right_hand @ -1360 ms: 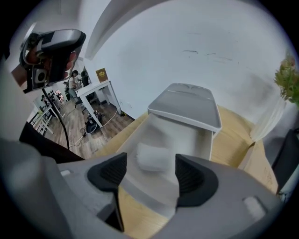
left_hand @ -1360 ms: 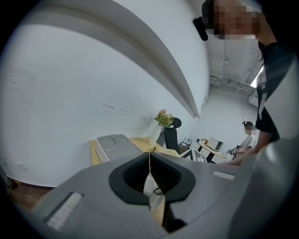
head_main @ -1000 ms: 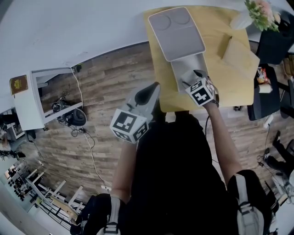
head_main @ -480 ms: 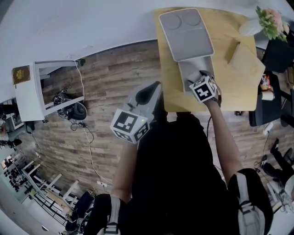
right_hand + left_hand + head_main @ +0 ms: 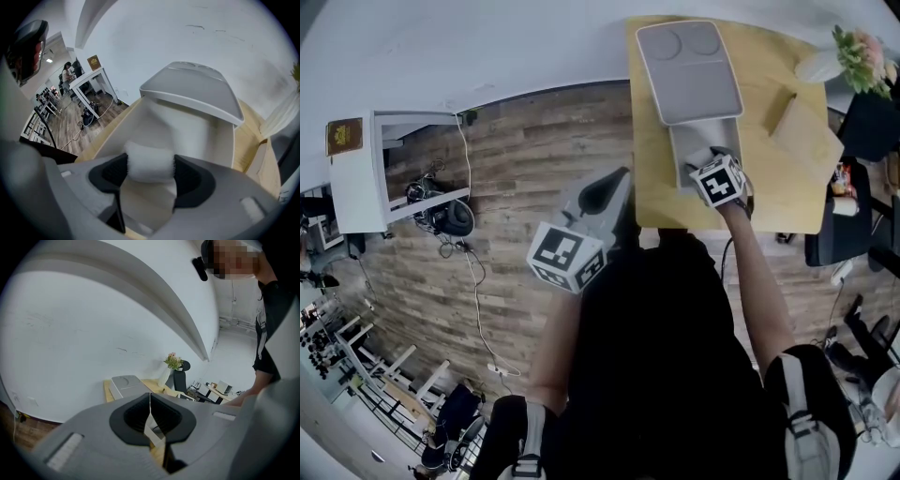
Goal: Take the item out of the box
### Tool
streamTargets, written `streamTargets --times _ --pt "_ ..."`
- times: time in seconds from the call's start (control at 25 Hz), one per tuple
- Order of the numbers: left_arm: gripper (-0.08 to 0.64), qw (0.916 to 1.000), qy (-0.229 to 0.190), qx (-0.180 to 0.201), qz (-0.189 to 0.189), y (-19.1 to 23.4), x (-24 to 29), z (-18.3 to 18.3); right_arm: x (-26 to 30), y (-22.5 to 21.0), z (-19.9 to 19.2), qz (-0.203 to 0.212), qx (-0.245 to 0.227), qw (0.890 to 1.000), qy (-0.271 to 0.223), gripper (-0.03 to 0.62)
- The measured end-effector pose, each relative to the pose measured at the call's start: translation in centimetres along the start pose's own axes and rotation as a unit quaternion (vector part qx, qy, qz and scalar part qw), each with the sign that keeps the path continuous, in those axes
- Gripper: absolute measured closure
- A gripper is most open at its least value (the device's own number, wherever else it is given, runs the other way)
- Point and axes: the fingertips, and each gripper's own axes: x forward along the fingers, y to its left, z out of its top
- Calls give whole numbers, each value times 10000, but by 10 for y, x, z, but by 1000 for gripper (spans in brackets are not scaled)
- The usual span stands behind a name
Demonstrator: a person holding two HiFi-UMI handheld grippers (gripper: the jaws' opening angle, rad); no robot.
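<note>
One fluffy white wad (image 5: pixel 149 159), pinched between the pads of the right gripper (image 5: pixel 150 174), down inside the open grey box (image 5: pixel 220 140). Just been closing in on it, with pads touching both sides and jaws spread pretty wide. Box lid (image 5: pixel 192 89) flipped up just past the gripper tips, wooden table (image 5: pixel 247 139) underneath. Off to that gripper's left, well apart from the box: left gripper (image 5: pixel 150 399), hanging past the table edge over the plank floor (image 5: pixel 516 169), jaws pressed together on nothing. Vase of flowers (image 5: pixel 172 364) way out ahead of it.
</note>
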Motion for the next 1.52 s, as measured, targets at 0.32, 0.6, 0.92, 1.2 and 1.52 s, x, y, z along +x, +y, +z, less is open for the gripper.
streamTargets --times 0.32,0.6,0.92,1.2,1.52 --pt "546 10000 -59 18 49 -4 -5 2 -13 -2 0 -37 146 9999 -81 298" --pt "546 9999 -101 50 -45 -21 5 3 -40 -9 9 -33 138 9988 -470 298" --pt "546 9998 -139 105 -118 -41 18 5 -78 -20 18 -56 233 9947 -997 298" --pt "546 9995 -222 174 -151 -57 32 10 -116 -33 28 -70 302 9875 -1547 299" --pt "546 9990 -348 203 -200 -71 45 16 -165 -48 43 -136 356 9709 -2363 301"
